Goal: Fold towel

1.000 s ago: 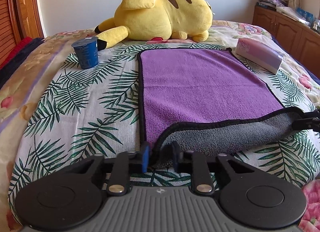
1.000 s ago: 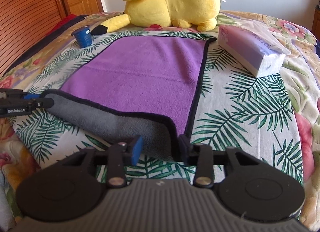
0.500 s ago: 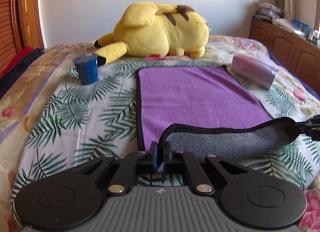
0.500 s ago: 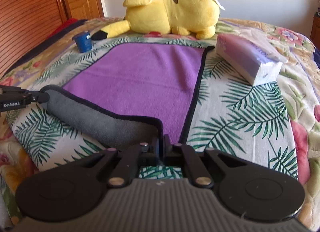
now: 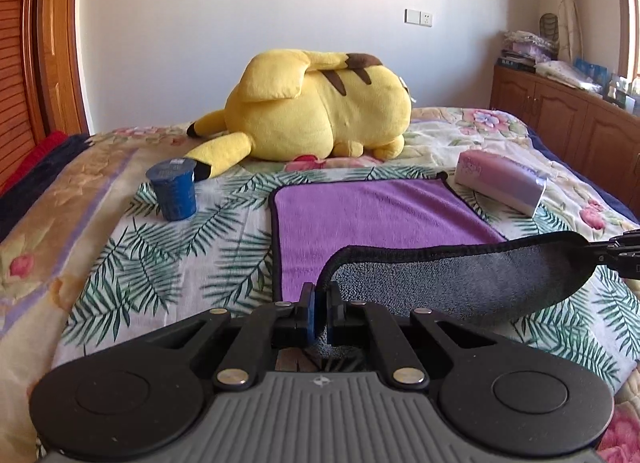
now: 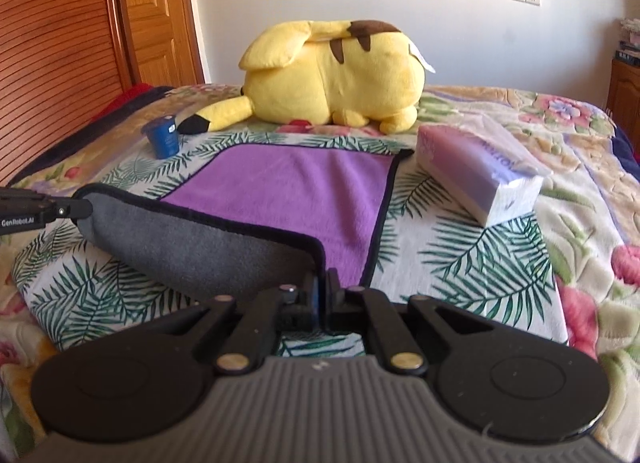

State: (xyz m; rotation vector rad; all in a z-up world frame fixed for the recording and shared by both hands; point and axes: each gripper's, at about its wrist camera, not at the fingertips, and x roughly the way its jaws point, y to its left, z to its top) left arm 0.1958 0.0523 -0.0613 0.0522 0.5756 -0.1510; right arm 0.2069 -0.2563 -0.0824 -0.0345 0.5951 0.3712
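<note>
Both claws clamped: left gripper (image 5: 320,313) and right gripper (image 6: 322,295) pinch purple-and-grey microfibre towel (image 5: 372,219) corners, lifted, near yellow plush toy (image 5: 320,103).

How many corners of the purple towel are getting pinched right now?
2. The left gripper pinches the towel at its near left corner, and the right gripper pinches its near right corner. The two far corners lie flat on the bed, unpinched.
</note>
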